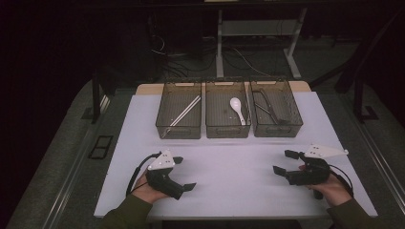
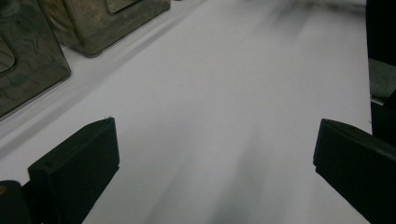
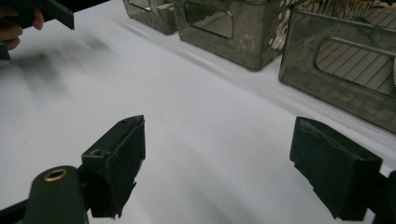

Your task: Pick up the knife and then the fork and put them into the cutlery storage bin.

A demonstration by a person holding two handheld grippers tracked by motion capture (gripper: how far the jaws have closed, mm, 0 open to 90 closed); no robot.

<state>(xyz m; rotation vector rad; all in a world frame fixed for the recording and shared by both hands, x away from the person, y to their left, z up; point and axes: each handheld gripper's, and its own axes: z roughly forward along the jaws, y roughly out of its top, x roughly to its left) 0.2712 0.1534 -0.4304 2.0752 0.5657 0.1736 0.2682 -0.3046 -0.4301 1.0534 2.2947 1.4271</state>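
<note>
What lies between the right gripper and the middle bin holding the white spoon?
Bare white mat, seen in the high view, separates the right gripper from the middle bin.

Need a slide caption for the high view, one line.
Two open claws, left and right, hover over a white mat before three bins holding chopsticks, spoon and tongs.

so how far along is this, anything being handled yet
Already in place: metal rods lie in the left bin, a white spoon in the middle bin, dark tongs in the right bin. In hand: nothing; the left gripper and right gripper are open over the bare white mat. Any handling of these things is not yet begun.
</note>
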